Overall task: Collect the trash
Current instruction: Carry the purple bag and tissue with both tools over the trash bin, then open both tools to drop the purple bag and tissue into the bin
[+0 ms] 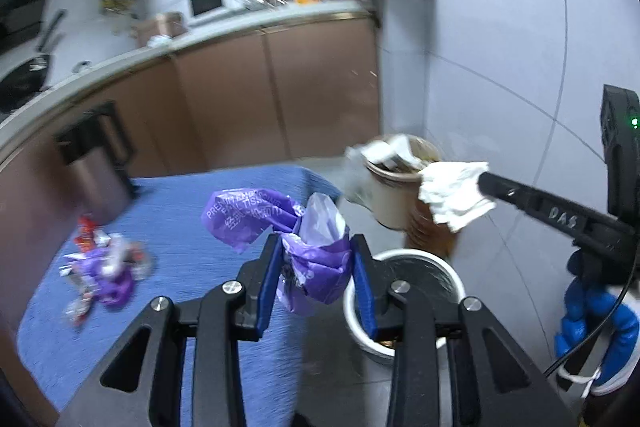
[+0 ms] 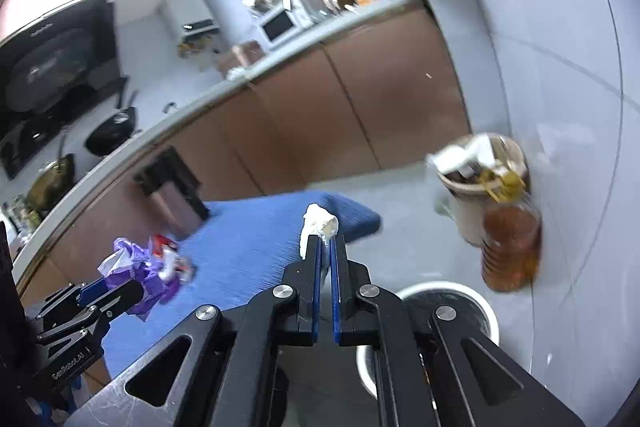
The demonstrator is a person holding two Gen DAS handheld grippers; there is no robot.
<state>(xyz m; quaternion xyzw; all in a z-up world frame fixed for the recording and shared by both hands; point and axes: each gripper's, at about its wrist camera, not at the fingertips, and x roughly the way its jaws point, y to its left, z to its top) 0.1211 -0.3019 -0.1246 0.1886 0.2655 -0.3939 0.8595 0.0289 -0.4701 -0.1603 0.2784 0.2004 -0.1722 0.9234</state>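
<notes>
My left gripper (image 1: 316, 259) pinched the light, crushable purple tissue wrapper (image 1: 308, 259) mid-bunch, half open; my right gripper (image 2: 326, 241), nearly closed, nipped a soft white tissue (image 2: 318, 225).

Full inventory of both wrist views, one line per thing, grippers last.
Crumpled purple plastic tissue wrapper: one, purple, clamped in the left gripper.
Crumpled white paper tissue: one, white, pinched in the right gripper.
Pile of leftover wrappers: one heap, purple, red and clear, on the blue mat.
Blue textured mat: one, blue, on the floor.
White round trash bin: one, white rim with dark liner, on the floor under the grippers.
Beige bin full of rubbish: one, beige, by the wall.
Amber oil bottle: one, amber, beside the beige bin.
Left gripper: black with blue pads, shut on the wrapper.
Right gripper: black with blue pads, shut on the tissue.
</notes>
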